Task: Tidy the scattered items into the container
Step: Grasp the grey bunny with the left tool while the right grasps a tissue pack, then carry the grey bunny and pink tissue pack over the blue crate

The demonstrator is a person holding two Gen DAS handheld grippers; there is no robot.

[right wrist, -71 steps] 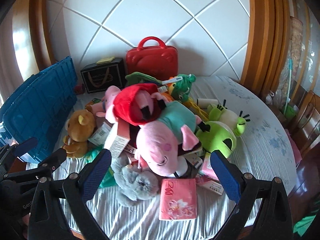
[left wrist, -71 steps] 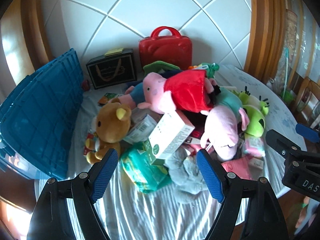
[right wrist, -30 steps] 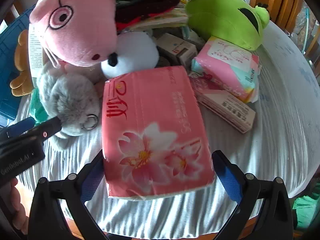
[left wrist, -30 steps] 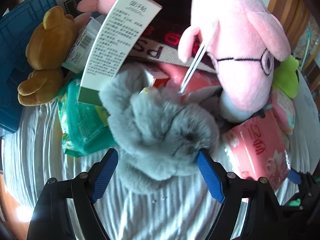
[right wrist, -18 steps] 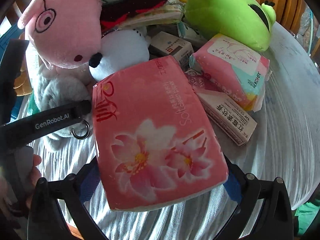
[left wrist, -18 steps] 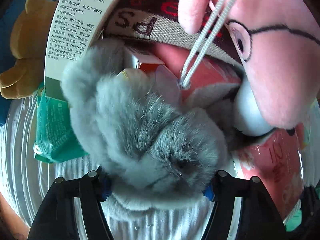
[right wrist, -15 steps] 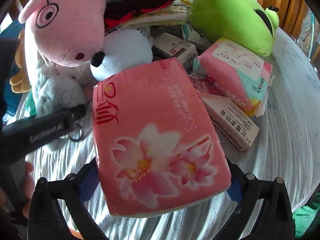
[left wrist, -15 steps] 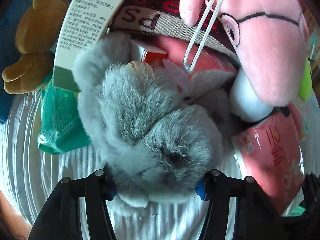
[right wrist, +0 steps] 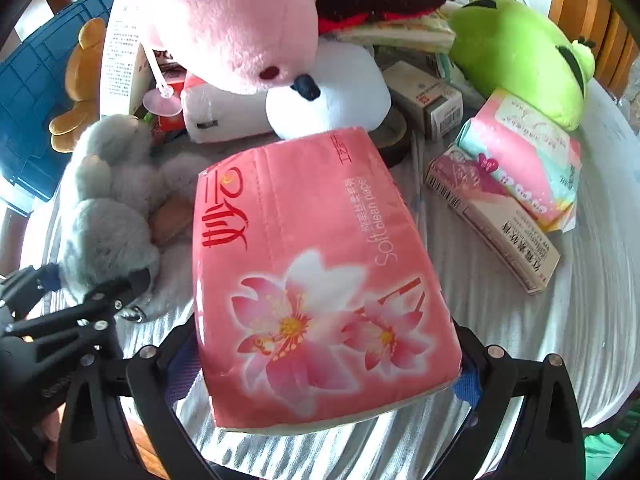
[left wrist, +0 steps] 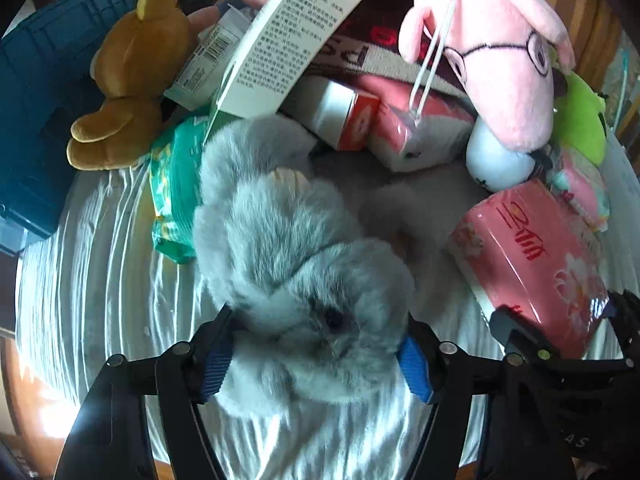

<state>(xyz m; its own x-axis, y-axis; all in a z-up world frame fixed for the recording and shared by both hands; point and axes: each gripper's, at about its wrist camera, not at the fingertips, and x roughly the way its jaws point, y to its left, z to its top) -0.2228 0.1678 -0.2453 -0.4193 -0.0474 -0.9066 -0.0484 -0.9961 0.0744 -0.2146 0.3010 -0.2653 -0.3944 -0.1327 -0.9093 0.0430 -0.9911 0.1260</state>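
Note:
A grey furry plush toy (left wrist: 288,264) lies on the striped cloth in front of the pile. My left gripper (left wrist: 316,360) has it between its blue pads, which press into the fur while the jaws are opening. The right wrist view shows that gripper (right wrist: 92,284) at the left, on the grey plush toy (right wrist: 104,216). My right gripper (right wrist: 324,376) is shut on a pink tissue pack (right wrist: 316,272) with a flower print, its front edge raised off the cloth. The tissue pack (left wrist: 528,256) and right gripper (left wrist: 560,328) also show at the right of the left wrist view. The blue crate (left wrist: 40,100) stands at far left.
The pile behind holds a pink pig plush (right wrist: 224,20), a brown bear (left wrist: 128,80), a green plush (right wrist: 516,52), a white printed box (left wrist: 288,36), a green packet (left wrist: 176,184) and several small boxes and packs. The table edge (right wrist: 600,392) curves close at right.
The left jaws closed around the grey plush and drew it out of the pile toward the camera. The right jaws closed on the pink tissue pack and tipped it up.

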